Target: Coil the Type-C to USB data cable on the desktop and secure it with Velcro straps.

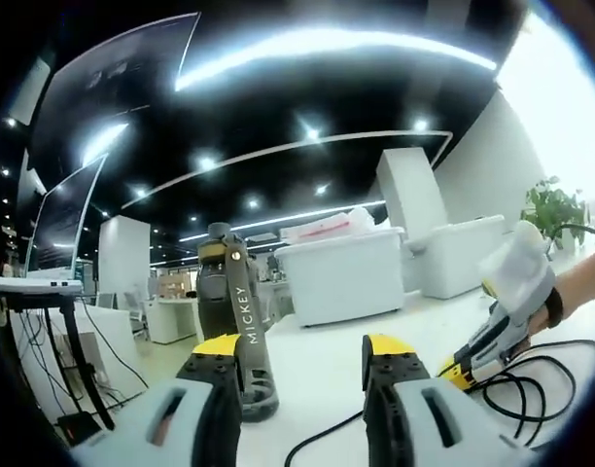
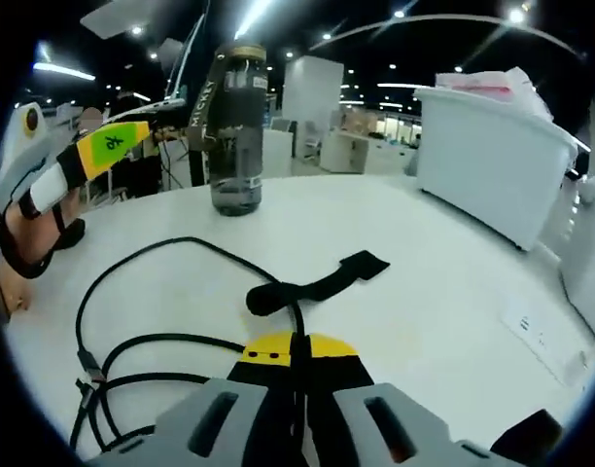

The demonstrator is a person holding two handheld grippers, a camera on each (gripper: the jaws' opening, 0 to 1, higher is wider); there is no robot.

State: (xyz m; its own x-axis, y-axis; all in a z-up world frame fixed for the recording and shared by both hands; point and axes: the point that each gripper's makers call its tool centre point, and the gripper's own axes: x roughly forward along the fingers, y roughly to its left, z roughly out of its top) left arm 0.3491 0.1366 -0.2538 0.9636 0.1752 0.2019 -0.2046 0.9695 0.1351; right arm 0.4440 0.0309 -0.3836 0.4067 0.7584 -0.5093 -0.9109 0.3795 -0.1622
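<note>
Open-plan office, rows of desks [image 1: 171, 316], ceiling strip lights [image 1: 327, 44], monitor [image 1: 69, 214]

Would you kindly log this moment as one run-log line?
left gripper: open, off table | right gripper: shut on cable | Velcro strap: flat on table, unfastened | bottle: upright

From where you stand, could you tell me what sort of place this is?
Most likely an open-plan office: rows of desks run into the background under strip ceiling lights, and a laptop stands on a stand beside the white table.
</note>
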